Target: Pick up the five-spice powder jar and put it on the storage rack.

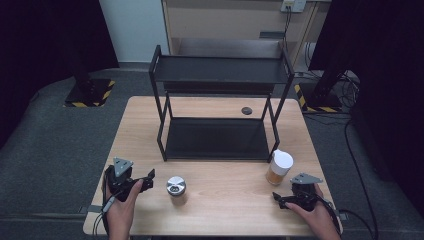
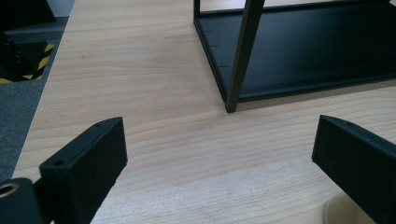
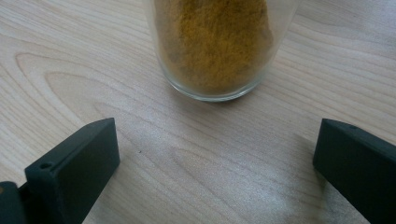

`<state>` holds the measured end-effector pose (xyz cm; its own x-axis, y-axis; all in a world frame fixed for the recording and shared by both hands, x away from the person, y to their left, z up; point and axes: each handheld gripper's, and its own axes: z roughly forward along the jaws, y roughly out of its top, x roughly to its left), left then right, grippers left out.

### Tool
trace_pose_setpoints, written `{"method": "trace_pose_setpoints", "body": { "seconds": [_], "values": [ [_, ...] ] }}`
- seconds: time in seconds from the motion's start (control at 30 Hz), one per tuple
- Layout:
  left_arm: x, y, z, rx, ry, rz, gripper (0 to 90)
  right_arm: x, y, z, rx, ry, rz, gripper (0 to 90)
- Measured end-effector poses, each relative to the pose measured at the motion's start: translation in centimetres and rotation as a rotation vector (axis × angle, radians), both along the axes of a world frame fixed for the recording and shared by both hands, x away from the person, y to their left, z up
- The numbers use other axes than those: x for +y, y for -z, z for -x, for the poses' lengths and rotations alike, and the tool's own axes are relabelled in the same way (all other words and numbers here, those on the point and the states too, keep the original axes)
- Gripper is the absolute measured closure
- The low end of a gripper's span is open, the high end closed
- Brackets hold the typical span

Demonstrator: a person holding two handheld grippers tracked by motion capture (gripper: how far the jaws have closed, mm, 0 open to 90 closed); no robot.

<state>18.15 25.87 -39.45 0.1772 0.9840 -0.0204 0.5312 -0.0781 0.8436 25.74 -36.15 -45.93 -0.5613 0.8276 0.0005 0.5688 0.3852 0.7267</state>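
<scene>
Spice jar (image 3: pixel 217 46): upright on the surface (image 1: pixel 225 200), just ahead of the right claw (image 3: pixel 215 154).
Right claw: spread, empty.
Left claw (image 2: pixel 219 163): spread, idle.
Approach: probably straight in, low, centred on the glass.

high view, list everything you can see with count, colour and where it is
table: 1, light wood, centre of the scene
shelf rack: 1, black, two tiers, on the table's far half
spice jar: 1, clear glass with white lid and orange-yellow powder, on the table near the rack's right front leg, ahead of the right gripper
small jar: 1, silver lid, on the table's near middle
round hole cover: 1, dark, in the tabletop behind the rack
left gripper: 1, black, open, at the table's near left
right gripper: 1, black, open, at the table's near right
</scene>
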Motion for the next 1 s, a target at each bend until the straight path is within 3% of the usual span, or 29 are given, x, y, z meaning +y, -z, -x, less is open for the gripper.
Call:
{"method": "trace_pose_setpoints", "body": {
  "seconds": [0.33,1.0],
  "values": [
    [-0.5,-0.9,1.0,-0.030,0.023,0.012,2.0,0.0,0.0,0.0,0.000,0.000,0.000,1.4],
    [-2.2,-2.2,2.1,-0.067,0.088,-0.004,1.8,0.0,0.0,0.0,0.000,0.000,0.000,1.4]
  ]
}}
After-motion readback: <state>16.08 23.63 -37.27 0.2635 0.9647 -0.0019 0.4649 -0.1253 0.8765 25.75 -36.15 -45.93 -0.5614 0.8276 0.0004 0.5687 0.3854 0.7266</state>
